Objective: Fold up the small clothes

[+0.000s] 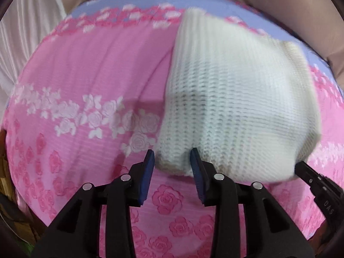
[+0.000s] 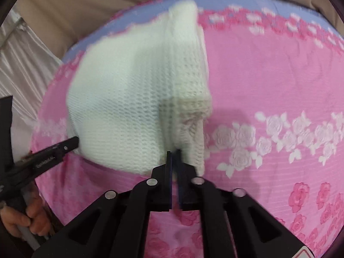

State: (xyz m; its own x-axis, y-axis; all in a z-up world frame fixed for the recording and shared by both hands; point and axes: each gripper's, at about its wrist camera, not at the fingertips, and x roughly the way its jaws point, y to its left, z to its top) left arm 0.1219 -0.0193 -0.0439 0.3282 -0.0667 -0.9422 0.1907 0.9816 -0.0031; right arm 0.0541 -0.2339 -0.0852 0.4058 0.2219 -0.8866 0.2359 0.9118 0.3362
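Note:
A white knitted garment [image 1: 232, 99] lies partly folded on a pink rose-patterned bed cover [image 1: 86, 81]. My left gripper [image 1: 173, 157] is open, its blue-padded fingers straddling the garment's near left edge without pinching it. In the right wrist view the same garment [image 2: 133, 99] shows with a folded layer along its right side. My right gripper [image 2: 173, 153] is shut on the garment's near hem at its right corner. The right gripper's tip also shows in the left wrist view [image 1: 301, 167] against the garment's near right corner. The left gripper's finger shows in the right wrist view [image 2: 71, 143].
The bed cover has a blue band [image 1: 133, 2] along its far edge and white rose bands [image 2: 279, 133]. Beige fabric [image 2: 64, 6] and white satin cloth [image 1: 25, 43] lie beyond the bed. A hand [image 2: 28, 217] holds the left gripper's handle.

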